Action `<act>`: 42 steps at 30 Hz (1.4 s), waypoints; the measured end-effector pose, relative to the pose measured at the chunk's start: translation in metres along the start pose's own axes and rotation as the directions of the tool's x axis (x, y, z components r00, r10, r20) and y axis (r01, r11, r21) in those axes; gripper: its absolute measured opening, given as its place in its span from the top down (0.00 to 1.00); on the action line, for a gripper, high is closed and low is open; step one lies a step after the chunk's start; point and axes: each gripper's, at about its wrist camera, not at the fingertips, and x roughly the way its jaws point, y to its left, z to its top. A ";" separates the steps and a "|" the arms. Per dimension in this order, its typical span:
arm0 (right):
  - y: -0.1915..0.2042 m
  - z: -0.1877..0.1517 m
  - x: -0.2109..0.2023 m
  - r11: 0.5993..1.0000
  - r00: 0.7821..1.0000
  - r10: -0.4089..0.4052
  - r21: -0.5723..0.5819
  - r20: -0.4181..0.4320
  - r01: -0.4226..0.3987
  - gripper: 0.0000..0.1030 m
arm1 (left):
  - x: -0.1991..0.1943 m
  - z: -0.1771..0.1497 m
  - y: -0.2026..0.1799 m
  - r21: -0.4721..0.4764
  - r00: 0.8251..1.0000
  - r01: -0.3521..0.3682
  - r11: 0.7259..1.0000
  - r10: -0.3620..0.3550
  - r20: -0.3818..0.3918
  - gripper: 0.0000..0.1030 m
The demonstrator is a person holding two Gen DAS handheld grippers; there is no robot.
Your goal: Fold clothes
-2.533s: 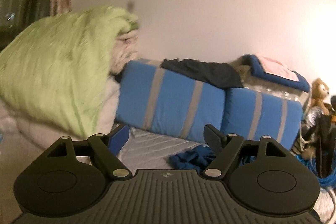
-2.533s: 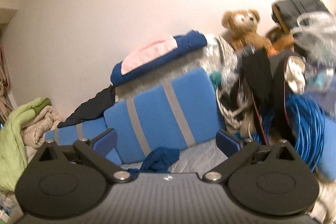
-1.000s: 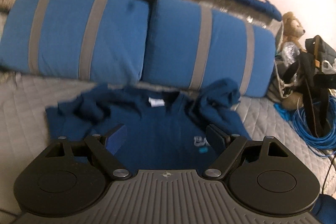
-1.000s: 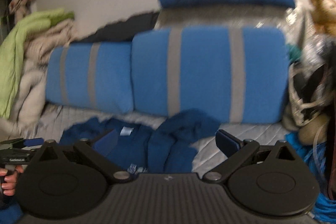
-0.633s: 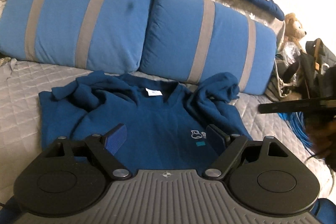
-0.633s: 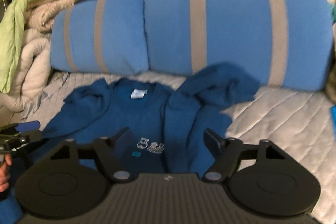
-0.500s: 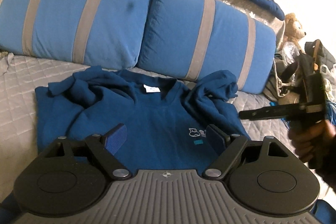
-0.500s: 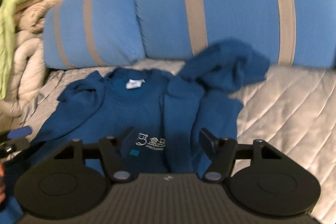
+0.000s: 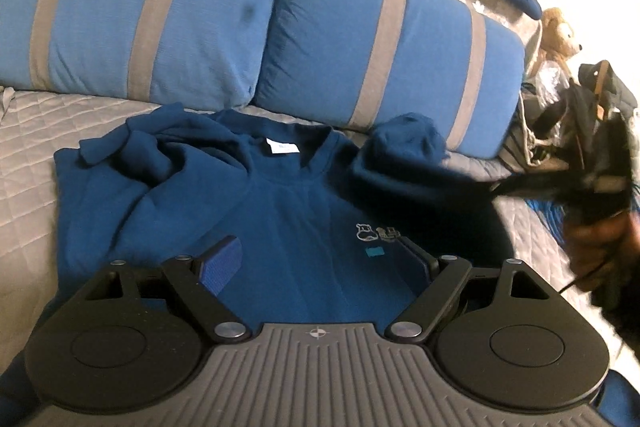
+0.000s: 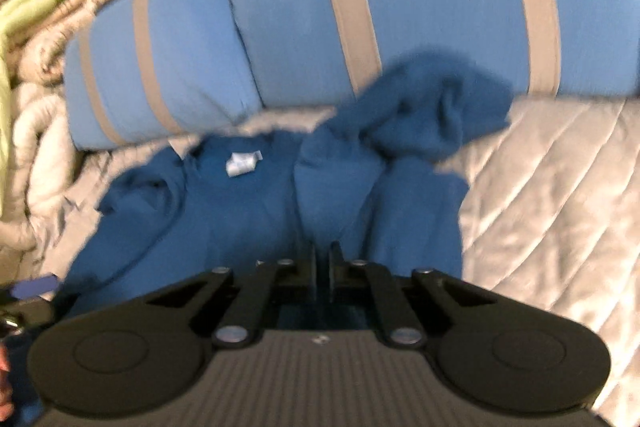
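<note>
Sweatshirt (image 9: 288, 223) spread on quilted bed (image 10: 552, 187), left claw (image 9: 316, 263) spread above it, right claw (image 10: 322, 259) pressed together.

**Blur, cut edges and covered cloth**

The right wrist view is smeared throughout, so the sweatshirt (image 10: 248, 203) ahead of the fingers shows no crisp edges. The right gripper (image 10: 321, 259) has its fingers drawn nearly together, and whether cloth sits between them cannot be told. From the left wrist view, that gripper (image 9: 536, 183) is a dark streak beyond the right finger. The left gripper (image 9: 316, 261) body covers the sweatshirt's (image 9: 280, 211) lower part.
</note>
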 end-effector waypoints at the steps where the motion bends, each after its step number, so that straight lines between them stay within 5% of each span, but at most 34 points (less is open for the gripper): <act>1: 0.002 0.003 -0.014 1.000 1.000 0.007 -0.007 0.024 -0.007 0.95 | 0.000 0.000 0.000 0.001 1.000 0.003 1.000 -0.003 -0.003 0.19; 7: 0.024 0.003 -0.086 0.992 0.994 0.065 -0.109 0.087 -0.055 0.95 | 0.001 0.000 0.003 -0.020 1.000 0.008 1.000 -0.009 -0.014 0.19; 12: 0.041 -0.024 -0.091 0.964 0.995 0.063 -0.253 -0.078 -0.081 0.94 | 0.002 0.000 0.006 -0.038 1.000 0.002 0.999 -0.003 -0.020 0.19; 14: 0.043 -0.036 -0.084 0.955 0.990 0.035 -0.287 -0.136 -0.073 0.87 | 0.001 0.000 0.006 -0.042 1.000 -0.001 0.999 0.001 -0.021 0.19; 15: 0.042 -0.038 -0.083 0.955 0.989 0.031 -0.288 -0.144 -0.072 0.75 | 0.001 0.000 0.006 -0.044 1.000 -0.002 0.999 0.001 -0.020 0.19; 21: 0.016 -0.013 -0.086 0.990 0.998 0.050 -0.133 -0.038 -0.055 0.39 | 0.001 0.001 0.008 -0.049 1.000 -0.003 0.999 0.002 -0.022 0.19; 30: -0.046 0.039 -0.019 0.995 0.997 -0.071 0.076 -0.016 0.072 0.40 | 0.003 0.001 0.010 -0.058 1.000 0.003 0.998 -0.005 -0.031 0.19; 42: -0.099 0.060 0.086 0.971 0.984 -0.127 0.186 -0.125 0.149 0.40 | 0.009 0.002 0.015 -0.083 0.999 0.018 0.996 -0.021 -0.046 0.19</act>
